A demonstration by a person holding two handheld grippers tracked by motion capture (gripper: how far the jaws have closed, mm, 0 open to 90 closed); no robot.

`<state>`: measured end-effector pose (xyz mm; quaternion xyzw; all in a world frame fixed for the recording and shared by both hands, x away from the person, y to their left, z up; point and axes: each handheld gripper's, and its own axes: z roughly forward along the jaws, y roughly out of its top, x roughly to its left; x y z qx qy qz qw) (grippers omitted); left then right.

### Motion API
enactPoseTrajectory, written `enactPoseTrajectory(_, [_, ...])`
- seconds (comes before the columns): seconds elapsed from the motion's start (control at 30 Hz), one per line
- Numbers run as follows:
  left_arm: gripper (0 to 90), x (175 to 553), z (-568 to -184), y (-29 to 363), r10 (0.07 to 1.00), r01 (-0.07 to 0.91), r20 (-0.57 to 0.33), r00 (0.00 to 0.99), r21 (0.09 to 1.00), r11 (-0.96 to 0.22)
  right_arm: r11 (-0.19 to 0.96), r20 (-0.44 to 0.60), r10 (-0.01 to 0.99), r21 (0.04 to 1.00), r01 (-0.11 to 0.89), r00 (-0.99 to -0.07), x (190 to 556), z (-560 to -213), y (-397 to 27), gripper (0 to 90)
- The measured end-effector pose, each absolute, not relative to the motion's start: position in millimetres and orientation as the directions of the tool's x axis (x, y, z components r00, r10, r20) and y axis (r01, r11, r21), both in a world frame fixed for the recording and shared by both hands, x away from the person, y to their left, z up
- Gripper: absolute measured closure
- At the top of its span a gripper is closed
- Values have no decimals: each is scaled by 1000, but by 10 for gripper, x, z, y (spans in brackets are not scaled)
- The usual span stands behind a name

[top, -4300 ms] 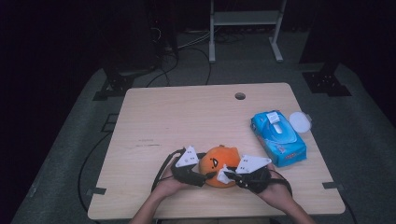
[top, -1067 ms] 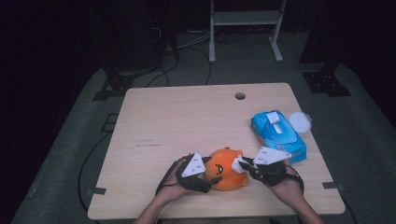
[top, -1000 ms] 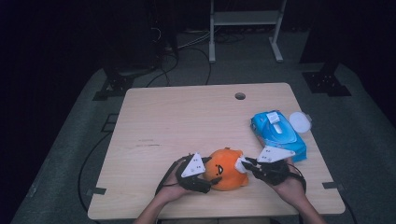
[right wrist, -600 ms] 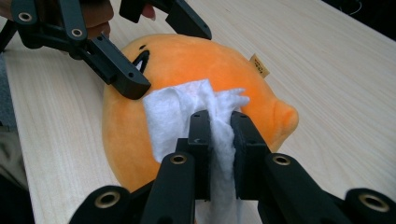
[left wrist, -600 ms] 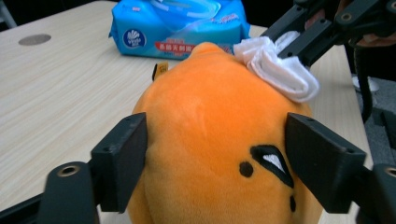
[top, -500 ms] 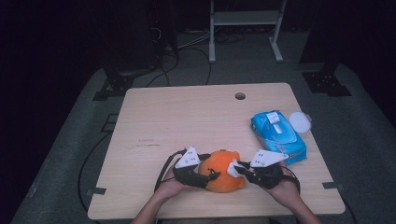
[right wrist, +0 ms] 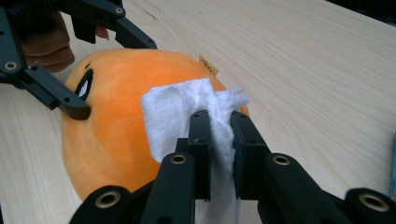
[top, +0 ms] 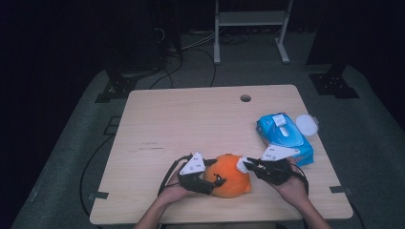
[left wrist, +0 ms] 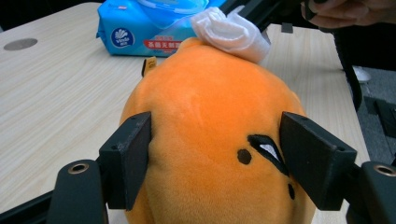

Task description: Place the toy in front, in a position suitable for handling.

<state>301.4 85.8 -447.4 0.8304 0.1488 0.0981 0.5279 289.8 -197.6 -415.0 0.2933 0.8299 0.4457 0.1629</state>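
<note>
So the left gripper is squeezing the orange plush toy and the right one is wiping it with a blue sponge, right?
Not quite. It is not a blue sponge: the right gripper pinches a white wipe against the orange plush toy, as the right gripper view shows. The rest holds: the left gripper has its fingers on both sides of the toy.

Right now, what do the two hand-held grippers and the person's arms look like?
Both are black frames. The left hand-held gripper and right hand-held gripper each carry a pale grey three-cornered plate on top with small dark dots, and a black cable loops off each toward the person. Close up, the jaws are flat black blocks on linked bars with metal-ringed pivot holes. The forearms are bare: no sleeves or gloves in view.
</note>
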Motion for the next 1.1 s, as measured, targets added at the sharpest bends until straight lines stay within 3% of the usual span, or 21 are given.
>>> enactPoseTrajectory(0.3, [267, 3088, -4506, 911, 387, 207, -59, 920, 913, -351, 477, 22, 608, 789, 387, -793, 2806, -4240, -2096, 790])
enactPoseTrajectory(0.6, [273, 3000, -4471, 810, 365, 127, 31, 931, 907, -402, 459, -23, 608, 826, 328, -794, 2793, -4101, -1908, 787])
enactPoseTrajectory(0.87, [266, 3019, -4504, 825, 364, 156, -12, 931, 917, -367, 448, 17, 608, 818, 361, -794, 2849, -4196, -1977, 785])
enactPoseTrajectory(1.1, [259, 3016, -4506, 837, 362, 159, -16, 932, 916, -369, 467, -10, 606, 814, 346, -795, 2834, -4193, -1927, 786])
